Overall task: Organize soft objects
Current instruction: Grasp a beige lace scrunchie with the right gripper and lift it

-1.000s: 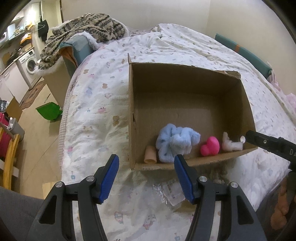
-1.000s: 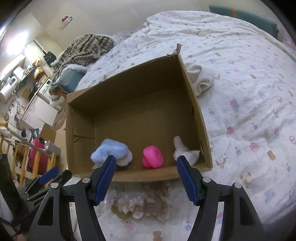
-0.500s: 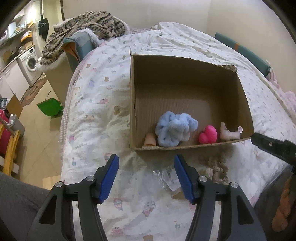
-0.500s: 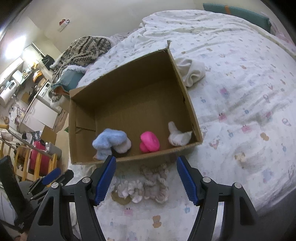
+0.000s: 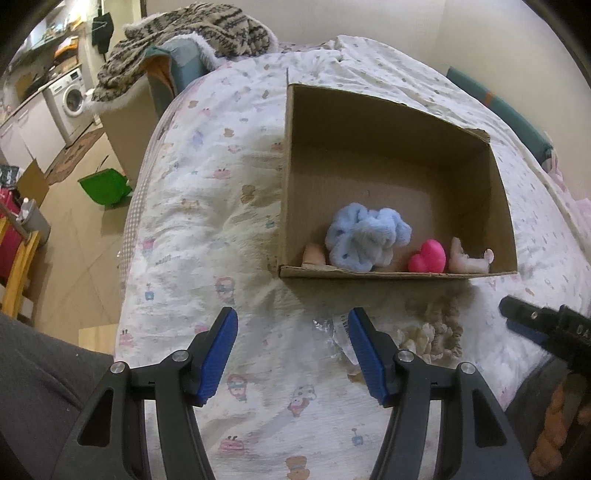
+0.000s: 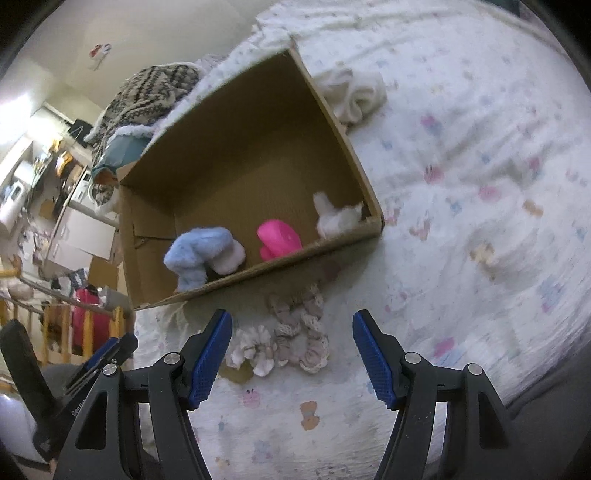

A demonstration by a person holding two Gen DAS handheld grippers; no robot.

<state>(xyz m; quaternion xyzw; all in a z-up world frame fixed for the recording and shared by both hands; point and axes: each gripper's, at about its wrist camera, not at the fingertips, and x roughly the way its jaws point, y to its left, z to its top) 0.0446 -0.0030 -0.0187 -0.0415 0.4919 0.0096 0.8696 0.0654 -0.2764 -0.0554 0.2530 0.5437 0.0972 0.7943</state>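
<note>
Now | left tongs (image 5: 291,332) wide, empty | right tongs (image 6: 291,334) wide, empty, above scrunchies (image 6: 291,339)

matt cardboard box (image 5: 388,155), fluffy plush blue scrunchie (image 5: 365,236).

Washer (image 5: 72,99) stands at far left. Green bin (image 5: 105,186) sits on the floor beside the bed (image 5: 207,206). Patterned blanket (image 5: 195,29) lies beyond.
</note>
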